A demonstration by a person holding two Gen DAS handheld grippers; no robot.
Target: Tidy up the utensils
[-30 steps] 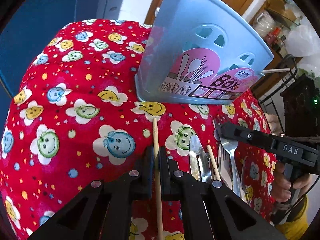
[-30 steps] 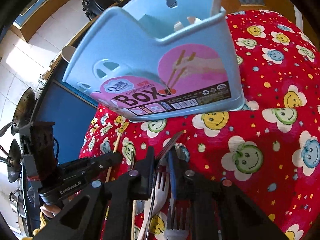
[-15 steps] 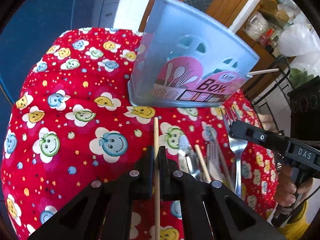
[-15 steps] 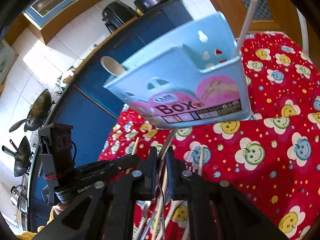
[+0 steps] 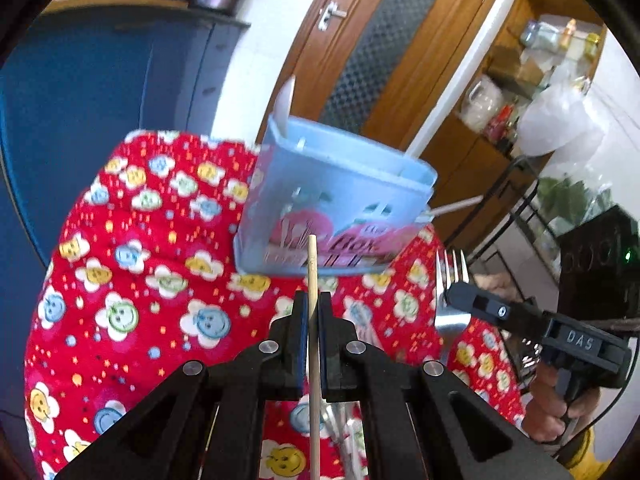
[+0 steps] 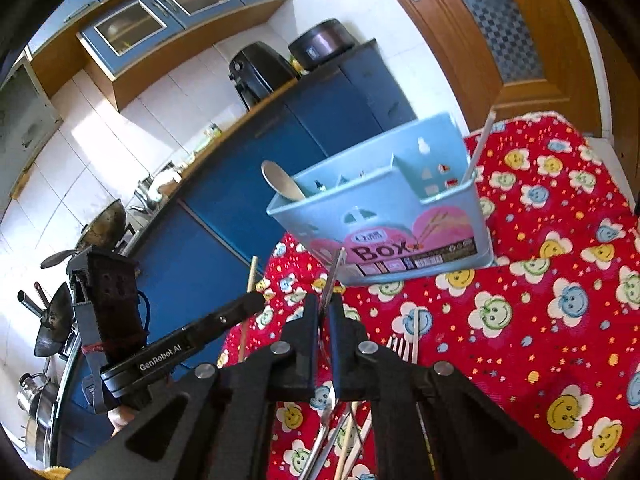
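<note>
A light blue utensil box (image 5: 336, 204) (image 6: 396, 220) stands on the red smiley-print cloth (image 5: 132, 280) (image 6: 540, 312); a spoon (image 6: 282, 182) and a white stick (image 6: 478, 148) stand in it. My left gripper (image 5: 312, 304) is shut on a wooden chopstick (image 5: 313, 320), raised above the cloth in front of the box. My right gripper (image 6: 326, 308) is shut on a metal fork (image 5: 450, 284), seen edge-on in the right wrist view (image 6: 331, 280), also raised in front of the box. More forks and chopsticks (image 6: 400, 348) lie on the cloth below.
Blue cabinets (image 5: 100, 92) stand behind the table. A wooden door (image 5: 384, 48) and shelves with bags (image 5: 552, 120) are at the back right. Woks and pots (image 6: 52, 320) hang at the left in the right wrist view.
Both grippers have lifted up from the cloth with their utensils, the chopstick and the fork, and now sit higher in front of the box.
</note>
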